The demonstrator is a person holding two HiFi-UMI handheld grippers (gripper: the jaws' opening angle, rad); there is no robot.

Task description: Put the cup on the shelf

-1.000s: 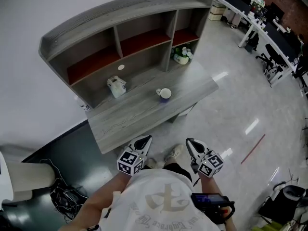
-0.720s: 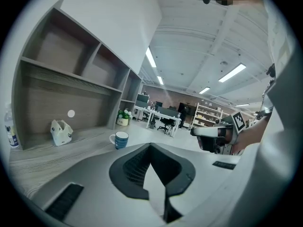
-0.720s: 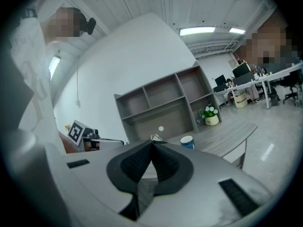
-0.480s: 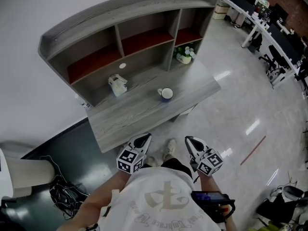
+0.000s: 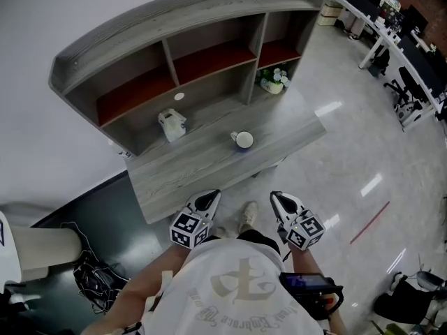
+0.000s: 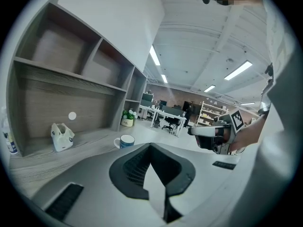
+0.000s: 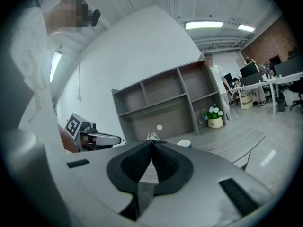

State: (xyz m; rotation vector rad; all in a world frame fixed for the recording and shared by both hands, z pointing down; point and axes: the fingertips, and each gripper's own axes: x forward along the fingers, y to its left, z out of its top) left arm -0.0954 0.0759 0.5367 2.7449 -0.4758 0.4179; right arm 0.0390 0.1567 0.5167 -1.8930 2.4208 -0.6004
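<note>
Cup [image 5: 244,139] is sitting upright on the grey desk [image 5: 183,176], out in front of the shelf unit [image 5: 174,18], not on any shelf. White bag [image 5: 171,125] is standing to its left by the back panel. Potted plant [image 5: 274,80] is sitting at the right-hand end. Left gripper [image 5: 208,199] and right gripper [image 5: 281,200] are hovering just off the desk's near edge, apart from the cup. Both are showing jaws pressed together, nothing between them.
</note>
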